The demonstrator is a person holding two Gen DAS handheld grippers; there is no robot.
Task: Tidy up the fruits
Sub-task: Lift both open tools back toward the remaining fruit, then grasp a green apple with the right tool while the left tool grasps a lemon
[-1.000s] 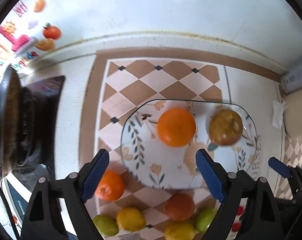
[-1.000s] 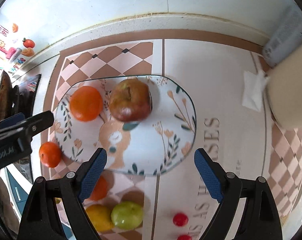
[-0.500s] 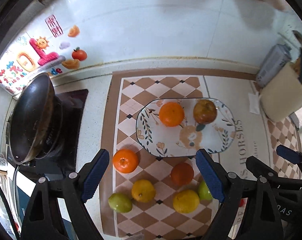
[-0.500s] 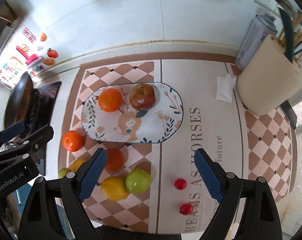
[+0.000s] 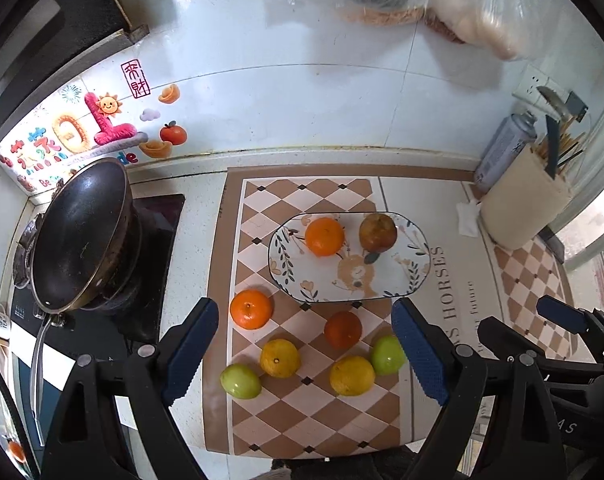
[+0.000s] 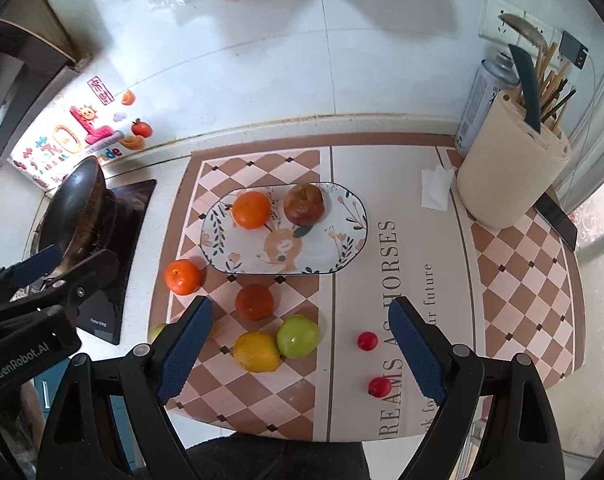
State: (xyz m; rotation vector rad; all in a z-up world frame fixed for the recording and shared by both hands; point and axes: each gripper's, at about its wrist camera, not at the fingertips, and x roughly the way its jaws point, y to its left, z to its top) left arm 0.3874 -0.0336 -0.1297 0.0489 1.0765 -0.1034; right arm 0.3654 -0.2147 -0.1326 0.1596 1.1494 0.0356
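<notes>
Left wrist view: the left gripper (image 5: 306,350) hangs wide open and empty above loose fruit, the plate (image 5: 416,276) ahead holding an orange (image 5: 324,236) and apple (image 5: 377,232). The right gripper (image 6: 302,346) is likewise spread, holding nothing, a green fruit (image 6: 298,336) between its fingers.

Both wrist cameras look steeply down from well above the counter toward the tiled wall. The left view sits further left, taking in the wok (image 5: 79,236); the right view reaches the utensil holder (image 6: 510,178). Both share the plate (image 5: 416,276) (image 6: 354,240) and loose fruit

"GenRobot.AI" on left gripper (image 6: 33,276), "HORSES" on mat (image 6: 386,248)
</notes>
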